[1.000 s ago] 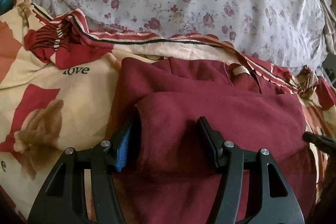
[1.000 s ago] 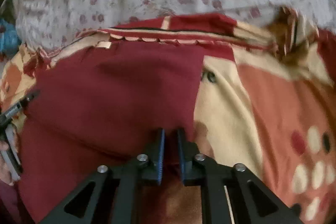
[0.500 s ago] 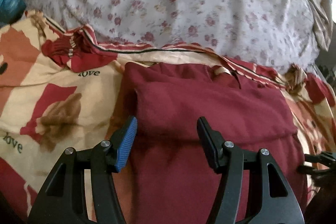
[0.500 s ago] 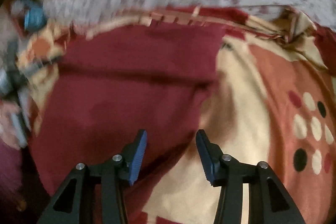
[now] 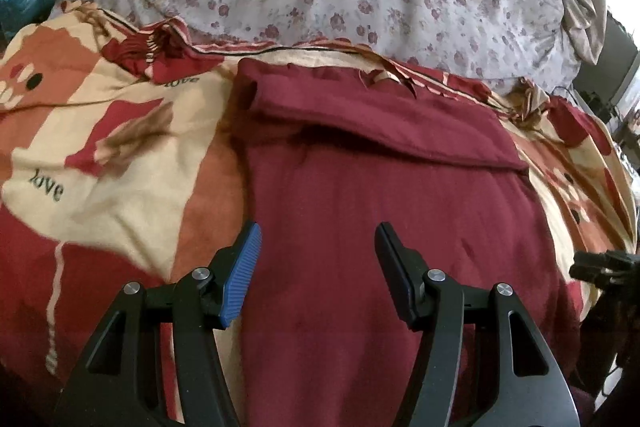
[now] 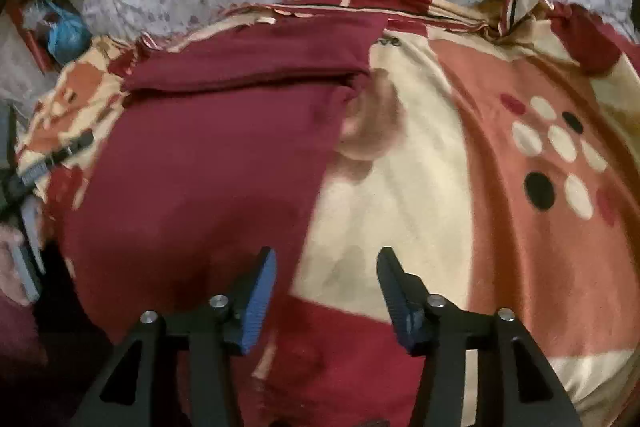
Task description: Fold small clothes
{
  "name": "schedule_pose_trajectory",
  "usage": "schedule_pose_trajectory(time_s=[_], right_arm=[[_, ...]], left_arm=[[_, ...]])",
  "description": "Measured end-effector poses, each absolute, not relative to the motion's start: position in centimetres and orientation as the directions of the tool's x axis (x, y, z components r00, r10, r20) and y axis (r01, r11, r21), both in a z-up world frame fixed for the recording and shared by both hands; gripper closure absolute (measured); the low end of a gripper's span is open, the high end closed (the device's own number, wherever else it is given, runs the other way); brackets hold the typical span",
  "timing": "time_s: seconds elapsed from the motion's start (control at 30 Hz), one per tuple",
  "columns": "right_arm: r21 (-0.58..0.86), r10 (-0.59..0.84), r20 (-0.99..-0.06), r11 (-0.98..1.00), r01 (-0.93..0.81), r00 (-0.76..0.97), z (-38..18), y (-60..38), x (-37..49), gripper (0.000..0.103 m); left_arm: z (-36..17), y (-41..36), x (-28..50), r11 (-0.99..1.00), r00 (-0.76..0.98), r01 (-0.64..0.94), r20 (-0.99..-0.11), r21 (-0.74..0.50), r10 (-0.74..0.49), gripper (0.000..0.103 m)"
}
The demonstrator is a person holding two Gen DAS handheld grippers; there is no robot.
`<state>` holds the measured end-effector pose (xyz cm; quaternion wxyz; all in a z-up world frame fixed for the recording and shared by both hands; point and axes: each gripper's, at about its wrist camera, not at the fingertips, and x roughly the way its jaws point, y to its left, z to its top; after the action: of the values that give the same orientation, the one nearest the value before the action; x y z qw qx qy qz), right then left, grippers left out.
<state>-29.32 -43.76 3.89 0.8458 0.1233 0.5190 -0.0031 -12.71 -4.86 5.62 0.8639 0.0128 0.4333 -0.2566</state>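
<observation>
- Both your grippers have pulled back from the folded far edge of the maroon garment (image 5: 380, 211), which now lies released on the patterned blanket (image 5: 100, 179).
- Your left gripper (image 5: 318, 263) hovers about half open over the garment's near part, holding nothing.
- Your right gripper (image 6: 326, 287) is opening, empty, straddling the garment's right edge.
- Risk: the fold ahead sits loose and uneven, so a finger dragging the cloth could undo it.
- Risk: pinching low at that edge may catch the blanket too.
</observation>
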Motion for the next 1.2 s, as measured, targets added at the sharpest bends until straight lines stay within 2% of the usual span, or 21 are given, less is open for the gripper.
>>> schedule_pose_trajectory(time_s=[0.07,0.17,0.23,0.27,0.3,0.33,0.47,0.53,0.63,0.7,0.73,0.8,0.83,0.97,1.03,1.07,1.1,1.17,1.2], right_arm=[[0.237,0.152,-0.870,0.963,0.128,0.468,3.8,-42.9,-29.4,0.038],[0.202,0.115,-0.883,0.968,0.147,0.456,3.0,-42.0,-29.1,0.037],[0.231,0.135,-0.877,0.960,0.157,0.461,2.3,-42.0,-28.8,0.037],[0.250,0.153,-0.871,0.956,0.154,0.467,1.9,-42.0,-28.8,0.051],[0.262,0.171,-0.868,0.955,0.138,0.466,1.5,-41.8,-28.8,0.079],[0.260,0.175,-0.868,0.957,0.125,0.465,1.4,-41.6,-29.0,0.087],[0.164,0.095,-0.861,0.982,0.094,0.500,2.6,-41.6,-30.7,0.101],[0.131,0.053,-0.867,0.983,0.125,0.496,2.4,-42.3,-31.2,0.101],[0.215,0.103,-0.865,0.960,0.179,0.492,1.7,-43.4,-31.8,0.100],[0.346,0.203,-0.828,0.919,0.191,0.522,2.0,-44.0,-32.9,0.099],[0.375,0.230,-0.820,0.908,0.189,0.524,2.1,-44.0,-33.2,0.090],[0.392,0.254,-0.815,0.904,0.172,0.521,2.1,-43.5,-34.1,0.040],[0.390,0.258,-0.814,0.907,0.161,0.520,2.2,-43.1,-34.5,0.035],[0.385,0.290,-0.825,0.917,0.107,0.486,1.4,-40.9,-35.1,0.036],[0.373,0.289,-0.831,0.923,0.093,0.475,0.6,-39.6,-34.7,0.057],[0.358,0.277,-0.838,0.930,0.089,0.470,0.2,-39.0,-34.3,0.071],[0.345,0.268,-0.841,0.935,0.084,0.471,-0.1,-38.5,-34.1,0.079],[0.304,0.245,-0.841,0.951,0.047,0.483,0.4,-37.7,-34.2,0.088],[0.278,0.227,-0.840,0.960,0.032,0.493,0.9,-37.5,-34.4,0.089]], left_arm=[[5.7,-4.1,-13.6,0.872,0.501,0.448,-0.753,-0.197,-0.427,0.044],[5.5,-3.0,-14.2,0.877,0.496,0.428,-0.754,-0.220,-0.431,0.044],[5.2,-2.2,-14.5,0.879,0.490,0.416,-0.756,-0.234,-0.434,0.044],[5.1,-1.8,-14.7,0.881,0.489,0.409,-0.759,-0.237,-0.431,0.044],[5.0,-1.5,-14.8,0.884,0.489,0.402,-0.761,-0.238,-0.427,0.044],[4.9,-1.0,-15.0,0.887,0.490,0.395,-0.762,-0.239,-0.424,0.044],[5.0,0.8,-15.9,0.894,0.500,0.378,-0.759,-0.242,-0.417,0.044],[4.7,1.5,-16.3,0.896,0.501,0.367,-0.759,-0.248,-0.415,0.044],[3.7,1.9,-16.5,0.901,0.477,0.347,-0.779,-0.259,-0.408,0.044],[3.4,2.0,-16.9,0.900,0.467,0.348,-0.783,-0.263,-0.410,0.044],[3.4,2.0,-17.1,0.897,0.464,0.352,-0.784,-0.265,-0.414,0.044],[3.6,2.1,-17.5,0.895,0.465,0.356,-0.780,-0.268,-0.418,0.044],[3.7,2.1,-17.8,0.894,0.466,0.357,-0.777,-0.272,-0.422,0.044],[3.5,2.1,-18.2,0.891,0.455,0.361,-0.781,-0.277,-0.427,0.044],[3.2,2.0,-18.2,0.889,0.443,0.363,-0.787,-0.281,-0.429,0.044],[3.0,2.0,-18.2,0.888,0.439,0.363,-0.789,-0.282,-0.430,0.044],[3.0,2.0,-18.3,0.888,0.437,0.363,-0.790,-0.283,-0.430,0.044],[2.9,2.2,-18.4,0.887,0.434,0.363,-0.791,-0.285,-0.432,0.044],[2.9,2.1,-18.4,0.888,0.436,0.361,-0.790,-0.285,-0.430,0.044]])
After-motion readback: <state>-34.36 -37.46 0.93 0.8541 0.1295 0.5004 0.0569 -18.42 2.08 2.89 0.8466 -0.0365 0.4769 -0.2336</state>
